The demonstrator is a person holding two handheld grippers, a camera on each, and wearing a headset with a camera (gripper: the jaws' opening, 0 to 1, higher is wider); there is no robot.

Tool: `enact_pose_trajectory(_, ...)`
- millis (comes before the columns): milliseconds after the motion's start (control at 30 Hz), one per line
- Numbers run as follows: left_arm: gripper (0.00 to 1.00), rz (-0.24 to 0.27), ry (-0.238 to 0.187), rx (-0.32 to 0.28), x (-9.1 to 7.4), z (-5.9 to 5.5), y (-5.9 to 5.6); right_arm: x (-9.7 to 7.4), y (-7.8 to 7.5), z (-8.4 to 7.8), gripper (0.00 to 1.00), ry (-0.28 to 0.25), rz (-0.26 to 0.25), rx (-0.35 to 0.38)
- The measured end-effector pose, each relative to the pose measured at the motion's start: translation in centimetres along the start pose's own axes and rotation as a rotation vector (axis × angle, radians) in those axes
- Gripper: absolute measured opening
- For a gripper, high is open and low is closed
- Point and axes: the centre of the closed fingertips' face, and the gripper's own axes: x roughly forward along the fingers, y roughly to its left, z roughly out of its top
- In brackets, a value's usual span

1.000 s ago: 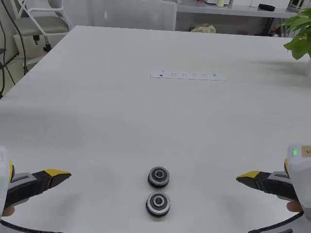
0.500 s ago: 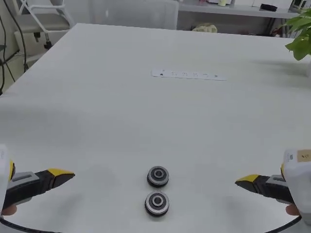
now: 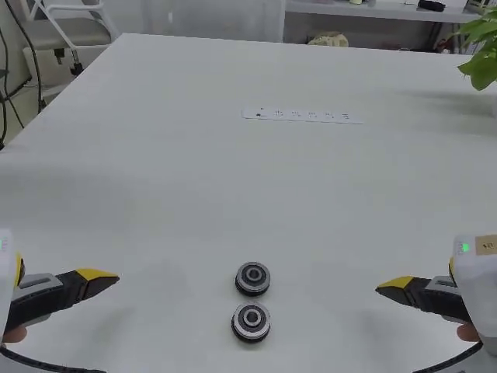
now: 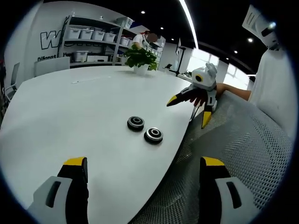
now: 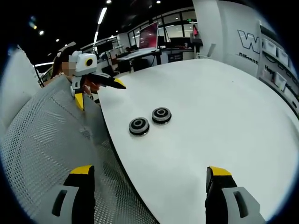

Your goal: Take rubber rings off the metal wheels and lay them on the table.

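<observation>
A wide white table point(image 3: 194, 179) spreads out ahead of the left gripper point(image 4: 143, 161) and the right gripper point(image 5: 149, 169), with a socket strip point(image 3: 301, 116) set in its top well beyond them. Far ahead of the left gripper stand a potted plant point(image 4: 140, 58) and wall shelves point(image 4: 93, 39) of white bins, under ceiling light strips point(image 4: 189, 21). Far ahead of the right gripper are desks point(image 5: 135, 55) with a monitor point(image 5: 152, 35).

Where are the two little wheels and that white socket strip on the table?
Nearer round metal wheel with black rubber ring point(image 3: 251, 322): head view, on its silver hub.
Farther round metal wheel, black-ringed point(image 3: 252, 279): head view, on its hub.
Flat white socket strip point(image 3: 301, 116): head view, its middle.
</observation>
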Motion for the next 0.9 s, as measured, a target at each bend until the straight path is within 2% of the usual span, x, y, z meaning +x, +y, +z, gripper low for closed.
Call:
enact_pose_trajectory(800, 0.97, -0.006, 0.006, -0.002, 0.04, -0.07, -0.14, 0.03, -0.1, -0.23, 0.99, 0.009, -0.003, 0.005)
enact_pose_trajectory(900, 0.97, -0.008, 0.006, -0.001, 0.04, -0.05, -0.18, -0.01, -0.02, -0.24, 0.94, 0.012, 0.001, -0.002)
